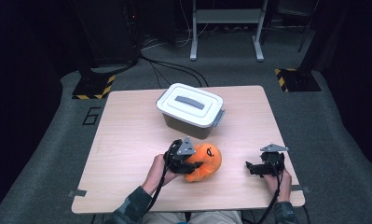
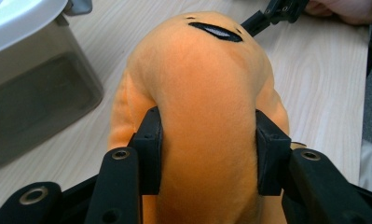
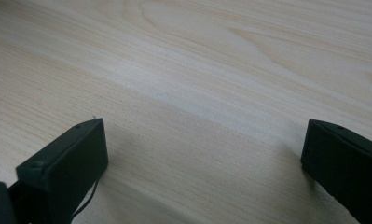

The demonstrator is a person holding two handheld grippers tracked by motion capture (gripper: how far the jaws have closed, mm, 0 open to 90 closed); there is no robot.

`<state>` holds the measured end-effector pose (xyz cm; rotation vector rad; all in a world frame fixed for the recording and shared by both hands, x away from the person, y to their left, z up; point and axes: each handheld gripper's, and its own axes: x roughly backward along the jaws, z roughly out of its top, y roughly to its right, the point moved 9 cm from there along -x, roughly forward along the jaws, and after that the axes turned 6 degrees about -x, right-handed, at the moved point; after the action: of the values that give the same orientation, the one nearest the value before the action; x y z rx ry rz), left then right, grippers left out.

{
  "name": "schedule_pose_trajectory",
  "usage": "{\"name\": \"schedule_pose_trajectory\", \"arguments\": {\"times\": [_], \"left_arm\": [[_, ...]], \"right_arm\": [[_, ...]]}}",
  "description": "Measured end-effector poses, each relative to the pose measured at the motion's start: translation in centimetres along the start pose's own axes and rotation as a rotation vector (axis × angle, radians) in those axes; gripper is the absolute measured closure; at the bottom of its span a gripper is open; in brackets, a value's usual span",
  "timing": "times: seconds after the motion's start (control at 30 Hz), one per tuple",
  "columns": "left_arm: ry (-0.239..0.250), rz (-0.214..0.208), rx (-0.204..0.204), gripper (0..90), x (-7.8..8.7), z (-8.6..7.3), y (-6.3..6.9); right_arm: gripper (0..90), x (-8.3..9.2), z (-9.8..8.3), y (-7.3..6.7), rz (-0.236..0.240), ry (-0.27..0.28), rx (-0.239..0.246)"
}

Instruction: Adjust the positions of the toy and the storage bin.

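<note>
Soft orange plush toy with a stitched black mouth, lying on the pale wood-grain table just toward 6 o'clock of centre. Squeezed at its middle by the left gripper, both black jaws pressed into the fabric from either flank, so clamped on the toy. Visibly dented where the pads bite: likely light, squashy, not fragile, with fleece that should grip well rather than slip. Best held across the thick body as now, not by a floppy edge, since a pinch on loose fabric would probably let the bulk sag and swing. At 12 o'clock of the toy, close but apart, a rectangular bin with translucent grey walls, a white clip-on lid and a grey handle, lid shut. At 3 o'clock of the toy, well apart, the right gripper, held low over bare wood, jaws spread wide with nothing between them. Lid presumably to be opened by that free gripper if the toy is meant for the bin.
</note>
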<state>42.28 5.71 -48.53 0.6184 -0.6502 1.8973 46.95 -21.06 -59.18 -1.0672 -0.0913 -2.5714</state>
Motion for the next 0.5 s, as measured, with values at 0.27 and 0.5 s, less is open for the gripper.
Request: {"name": "schedule_pose_trajectory", "arguments": {"times": [0.27,0.5], "left_arm": [[-0.004,-0.020,-0.026,54.5,-0.8,1.1,0.5],[0.013,-0.034,-0.034,54.4,-0.9,1.7,1.1]], "right_arm": [[0.0,0.0,0.0,0.0,0.001,0.001,0.001],[0.0,0.0,0.0,0.0,0.001,0.001,0.001]]}}
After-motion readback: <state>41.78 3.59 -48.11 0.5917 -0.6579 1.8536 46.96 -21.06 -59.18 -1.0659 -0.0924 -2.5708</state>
